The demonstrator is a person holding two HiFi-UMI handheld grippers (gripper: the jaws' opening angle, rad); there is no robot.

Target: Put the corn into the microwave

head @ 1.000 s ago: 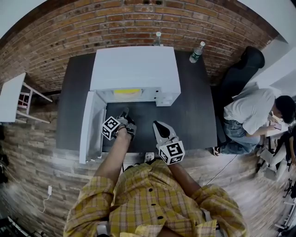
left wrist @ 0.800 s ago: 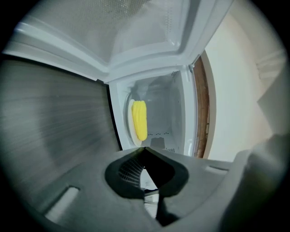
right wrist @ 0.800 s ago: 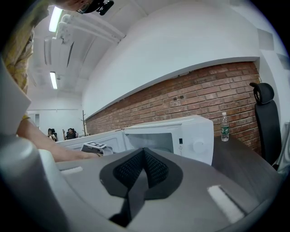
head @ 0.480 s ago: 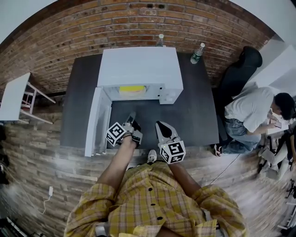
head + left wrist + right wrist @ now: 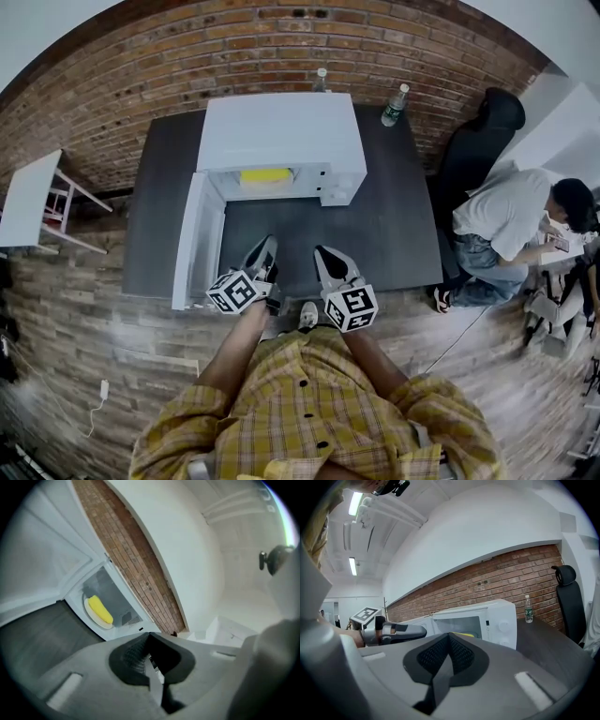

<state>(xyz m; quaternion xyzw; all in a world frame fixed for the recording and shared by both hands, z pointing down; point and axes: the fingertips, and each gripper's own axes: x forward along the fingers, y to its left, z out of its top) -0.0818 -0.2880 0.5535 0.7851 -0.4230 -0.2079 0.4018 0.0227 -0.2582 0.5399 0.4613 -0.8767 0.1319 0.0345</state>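
Corn: one smooth, bright yellow cob [image 5: 100, 610] lay on a round white plate [image 5: 92, 618] inside the microwave [image 5: 281, 131]. It was ahead of both your grippers and well apart from them.
Microwave: one boxy, glossy white oven, its door [image 5: 192, 239] swung open to the left of your left gripper.
Left gripper [image 5: 267, 246]: you had its grey jaws, with their dark ribbed pads, pressed together on nothing.
Right gripper [image 5: 323, 253]: its jaws were likewise closed and empty, just beside the left gripper.
Bottles: two, clear plastic. One bottle [image 5: 321, 80] stood behind the microwave and another bottle [image 5: 395, 105] far ahead and to the right of your right gripper.
Table [image 5: 394, 234]: one matte, dark, flat top under both grippers.
Room: a rough red brick wall [image 5: 234, 47] ran beyond the table. A black chair [image 5: 478, 141] and a seated person [image 5: 511, 220] were off to your right gripper's right.
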